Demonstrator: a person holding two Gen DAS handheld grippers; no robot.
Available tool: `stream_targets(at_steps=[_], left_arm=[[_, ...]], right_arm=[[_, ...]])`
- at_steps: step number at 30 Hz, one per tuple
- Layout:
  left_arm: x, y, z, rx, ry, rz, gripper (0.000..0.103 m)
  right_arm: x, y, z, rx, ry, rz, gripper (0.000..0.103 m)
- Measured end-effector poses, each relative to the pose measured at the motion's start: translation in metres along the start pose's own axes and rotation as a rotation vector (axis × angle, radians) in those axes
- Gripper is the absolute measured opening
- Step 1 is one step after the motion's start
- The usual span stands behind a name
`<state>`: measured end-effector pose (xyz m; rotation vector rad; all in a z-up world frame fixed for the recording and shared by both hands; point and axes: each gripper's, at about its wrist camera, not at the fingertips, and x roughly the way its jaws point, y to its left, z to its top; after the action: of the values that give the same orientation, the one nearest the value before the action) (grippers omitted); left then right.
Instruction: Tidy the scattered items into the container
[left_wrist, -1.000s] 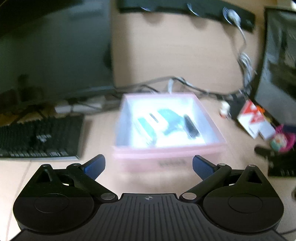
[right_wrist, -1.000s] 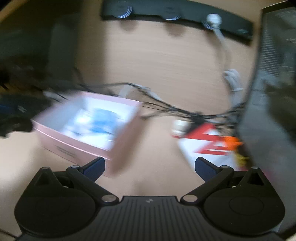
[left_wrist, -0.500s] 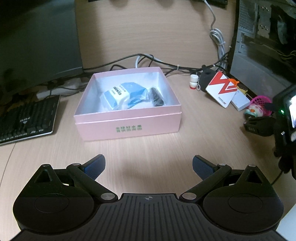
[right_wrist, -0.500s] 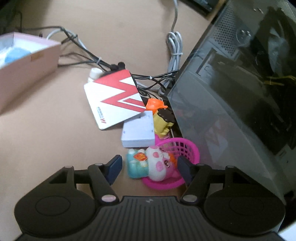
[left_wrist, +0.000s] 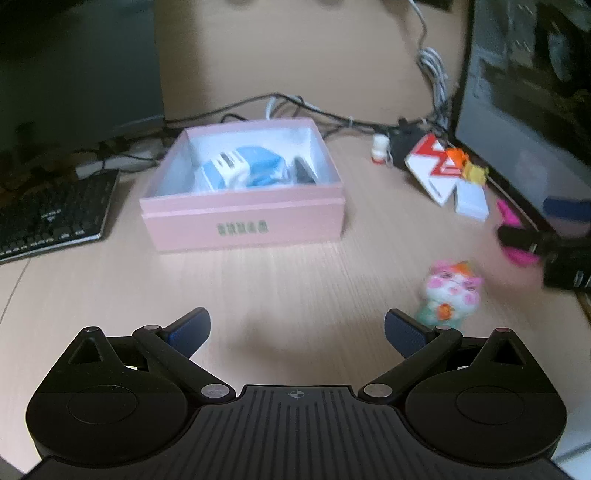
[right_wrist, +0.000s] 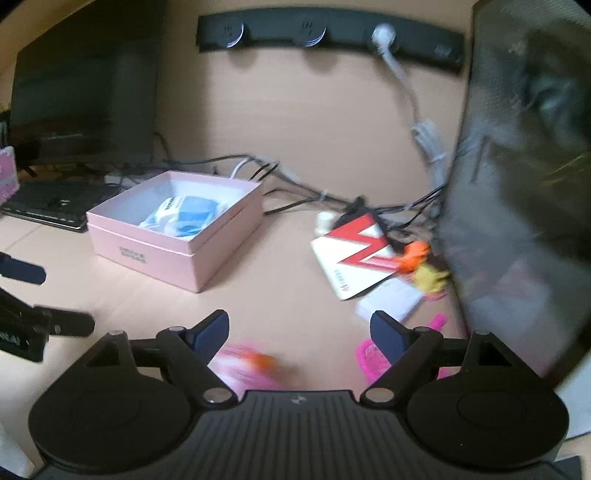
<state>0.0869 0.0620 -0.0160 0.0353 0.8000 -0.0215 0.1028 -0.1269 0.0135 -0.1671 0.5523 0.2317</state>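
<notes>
We are partway through tidying up. The pink box (left_wrist: 243, 221) sits on the worktop (left_wrist: 288, 280) with its top open, and some things are already inside: a blue-and-white packet (left_wrist: 242, 168) and a dark thing (left_wrist: 304, 171) beside it.

More things are not in the box yet. A little pink cat toy (left_wrist: 452, 290) stands on the worktop, well apart from the box and just beside the right finger of our left hand-held gripper (left_wrist: 297, 328). That gripper is spread wide and has nothing in it.

Our right hand-held gripper (right_wrist: 299, 330) is spread too. Its jaws have just been opening wider, and nothing sits between the pads. Just under it we see a pink and orange blur, which is likely the cat toy.

Over by the computer case (right_wrist: 524, 184) more things wait: a red-and-white card (right_wrist: 354, 258), a small white box (right_wrist: 391, 302), an orange toy (right_wrist: 413, 254), a yellow toy (right_wrist: 428, 278), a pink basket (right_wrist: 369, 356) and a tiny white bottle (left_wrist: 379, 147).

So we think a small part is done. The cat toy looks like the next thing to go in, and most of the pile is left.
</notes>
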Motion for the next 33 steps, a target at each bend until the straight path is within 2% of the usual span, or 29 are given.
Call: stream_targets(at_steps=[2, 6, 7, 10, 13, 15, 17, 19, 22, 26, 27, 28, 29, 30, 31, 32, 33], left_arm=[[-0.003, -0.005, -0.008, 0.009, 0.007, -0.008, 0.103], [-0.011, -0.01, -0.023, 0.004, -0.008, -0.011, 0.103], [-0.013, -0.011, -0.027, 0.001, -0.021, -0.011, 0.103], [-0.019, -0.011, -0.038, -0.027, -0.055, 0.011, 0.103], [-0.023, -0.011, -0.04, -0.069, -0.048, 0.003, 0.103], [-0.023, -0.013, -0.038, -0.057, -0.043, 0.002, 0.103], [-0.023, -0.017, -0.036, -0.038, -0.031, 0.002, 0.103], [-0.024, -0.02, -0.035, -0.025, -0.023, -0.001, 0.103], [-0.027, -0.024, -0.037, -0.011, -0.014, -0.004, 0.103], [-0.029, -0.03, -0.039, -0.01, -0.025, -0.014, 0.103], [-0.03, -0.032, -0.039, -0.014, -0.031, -0.021, 0.103], [-0.03, -0.033, -0.04, -0.02, -0.037, -0.027, 0.103], [-0.031, -0.035, -0.04, -0.023, -0.044, -0.03, 0.103], [-0.032, -0.037, -0.041, -0.025, -0.052, -0.032, 0.103], [-0.032, -0.04, -0.042, -0.024, -0.057, -0.032, 0.103], [-0.031, -0.042, -0.042, -0.023, -0.058, -0.033, 0.103], [-0.03, -0.044, -0.042, -0.02, -0.056, -0.038, 0.103]], right_arm=[[-0.006, -0.004, -0.004, -0.001, -0.007, -0.042, 0.084], [0.003, -0.007, -0.014, -0.104, 0.001, -0.13, 0.084], [0.009, -0.006, -0.019, -0.125, 0.008, -0.143, 0.081], [0.032, -0.006, -0.028, -0.184, 0.049, -0.207, 0.056], [0.053, -0.013, -0.033, -0.175, 0.115, -0.201, 0.045], [0.061, -0.016, -0.035, -0.172, 0.145, -0.192, 0.038], [0.061, -0.017, -0.036, -0.16, 0.155, -0.165, 0.026], [0.053, -0.018, -0.036, -0.125, 0.169, -0.1, 0.021], [0.033, -0.013, -0.042, -0.069, 0.197, 0.032, 0.021], [-0.005, 0.012, -0.058, -0.126, 0.185, 0.171, 0.021], [-0.015, 0.015, -0.059, -0.128, 0.171, 0.189, 0.022], [-0.024, 0.015, -0.06, -0.12, 0.158, 0.203, 0.029], [-0.031, 0.014, -0.059, -0.109, 0.148, 0.21, 0.05], [-0.038, 0.012, -0.058, -0.093, 0.134, 0.208, 0.066], [-0.047, 0.009, -0.058, -0.076, 0.115, 0.202, 0.089], [-0.055, 0.006, -0.059, -0.064, 0.095, 0.199, 0.095], [-0.062, 0.003, -0.061, -0.06, 0.083, 0.198, 0.095]])
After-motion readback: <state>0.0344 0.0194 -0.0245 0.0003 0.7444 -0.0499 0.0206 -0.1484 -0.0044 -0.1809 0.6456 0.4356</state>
